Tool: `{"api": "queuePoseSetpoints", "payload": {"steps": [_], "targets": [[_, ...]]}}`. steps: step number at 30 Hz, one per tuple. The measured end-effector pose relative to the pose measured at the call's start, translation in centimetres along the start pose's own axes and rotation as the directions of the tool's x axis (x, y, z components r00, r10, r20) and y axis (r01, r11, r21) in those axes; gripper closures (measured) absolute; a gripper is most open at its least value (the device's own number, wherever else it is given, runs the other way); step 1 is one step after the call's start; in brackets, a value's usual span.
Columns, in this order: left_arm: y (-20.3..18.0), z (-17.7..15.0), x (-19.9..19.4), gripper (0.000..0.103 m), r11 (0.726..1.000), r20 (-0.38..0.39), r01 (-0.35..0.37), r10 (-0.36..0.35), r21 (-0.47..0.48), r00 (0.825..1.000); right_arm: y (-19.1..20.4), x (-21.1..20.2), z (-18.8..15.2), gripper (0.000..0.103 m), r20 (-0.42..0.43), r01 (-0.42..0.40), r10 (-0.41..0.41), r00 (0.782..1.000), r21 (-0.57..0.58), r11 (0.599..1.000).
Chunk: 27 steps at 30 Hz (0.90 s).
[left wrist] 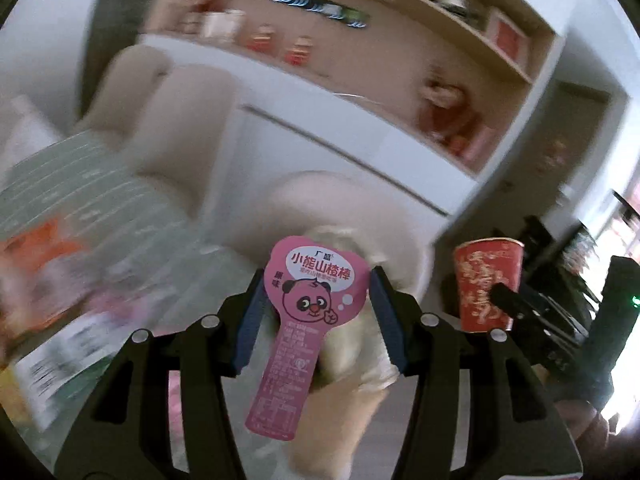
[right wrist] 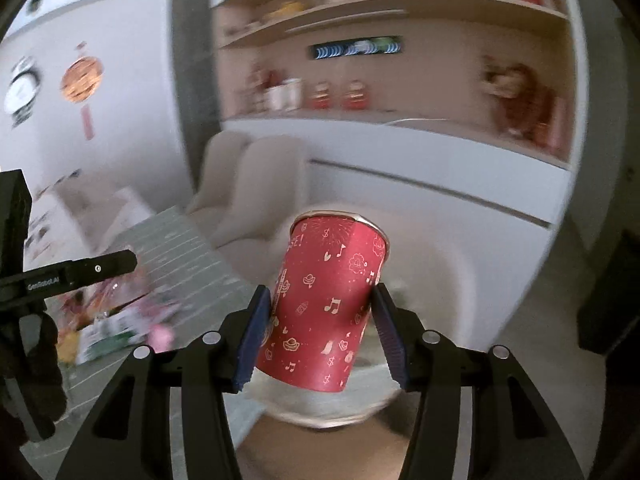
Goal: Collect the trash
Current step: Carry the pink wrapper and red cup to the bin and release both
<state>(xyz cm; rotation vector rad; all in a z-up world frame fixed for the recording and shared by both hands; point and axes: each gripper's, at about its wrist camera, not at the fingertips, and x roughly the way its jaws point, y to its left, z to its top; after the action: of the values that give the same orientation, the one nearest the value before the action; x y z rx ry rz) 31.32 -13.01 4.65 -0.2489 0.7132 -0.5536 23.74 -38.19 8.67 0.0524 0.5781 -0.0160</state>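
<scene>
Your left gripper grasps a pink snack wrapper shaped like a paddle, printed with a cartoon bear face; the blue pads press its wide top from both sides and its narrow tail hangs down between the black fingers. Your right gripper clamps a red paper cup patterned with small notes and coins, its open rim tilted up and away and leaning to the right. Both items are lifted clear of any surface (the background is smeared with motion blur). In the left wrist view the same red cup shows at the right, beside the wrapper. Behind both sit cream armchairs and a long white cabinet under wooden shelves. At the left, a grey-green striped table carries blurred packets of litter near its closer edge.
</scene>
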Motion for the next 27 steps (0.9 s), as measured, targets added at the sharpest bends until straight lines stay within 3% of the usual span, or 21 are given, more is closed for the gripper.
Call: {"api": "queuePoseSetpoints", "payload": {"steps": [4,8,10,11,13,17,20,23,27], "targets": [[-5.6,1.8,6.6,0.054,0.994,-0.027,0.08,-0.079,0.079,0.997,-6.3,-0.1,0.8,0.053,0.023,0.065,-0.067,0.998,0.06,0.996],[-8.0,2.8,12.2,0.053,0.989,-0.049,0.076,-0.07,0.128,0.996,-10.3,0.4,1.1,0.053,0.037,0.105,-0.108,0.993,0.071,0.992],[-7.9,3.2,14.7,0.044,0.99,-0.078,0.07,-0.061,0.119,0.995,-11.9,0.9,0.9,0.053,0.033,0.106,-0.109,0.993,0.081,0.991],[-7.6,3.3,15.9,0.035,0.993,-0.097,0.065,-0.055,0.101,0.994,-12.1,1.2,0.9,0.053,0.031,0.105,-0.107,0.994,0.082,0.991],[-7.0,3.5,16.7,0.031,0.996,-0.111,0.052,-0.044,0.068,0.993,-12.5,2.4,0.7,0.053,0.019,0.089,-0.091,0.996,0.081,0.993],[-4.8,3.4,16.2,0.024,1.0,-0.111,0.006,-0.007,-0.012,0.994,-12.5,5.5,0.4,0.053,-0.018,0.007,-0.005,1.0,0.09,0.996],[-3.1,3.6,14.1,0.018,0.996,-0.067,-0.052,0.047,-0.07,0.997,-11.1,8.5,0.4,0.053,-0.051,-0.079,0.083,0.995,0.076,0.994],[-1.9,3.3,10.8,0.01,0.988,-0.023,-0.132,0.131,-0.074,0.991,-8.9,12.4,0.4,0.053,-0.099,-0.153,0.156,0.983,0.037,0.988],[-0.8,1.8,7.5,0.009,0.97,-0.001,-0.227,0.228,-0.083,0.974,-5.3,17.1,0.1,0.053,-0.194,-0.236,0.231,0.953,-0.002,0.972]]}}
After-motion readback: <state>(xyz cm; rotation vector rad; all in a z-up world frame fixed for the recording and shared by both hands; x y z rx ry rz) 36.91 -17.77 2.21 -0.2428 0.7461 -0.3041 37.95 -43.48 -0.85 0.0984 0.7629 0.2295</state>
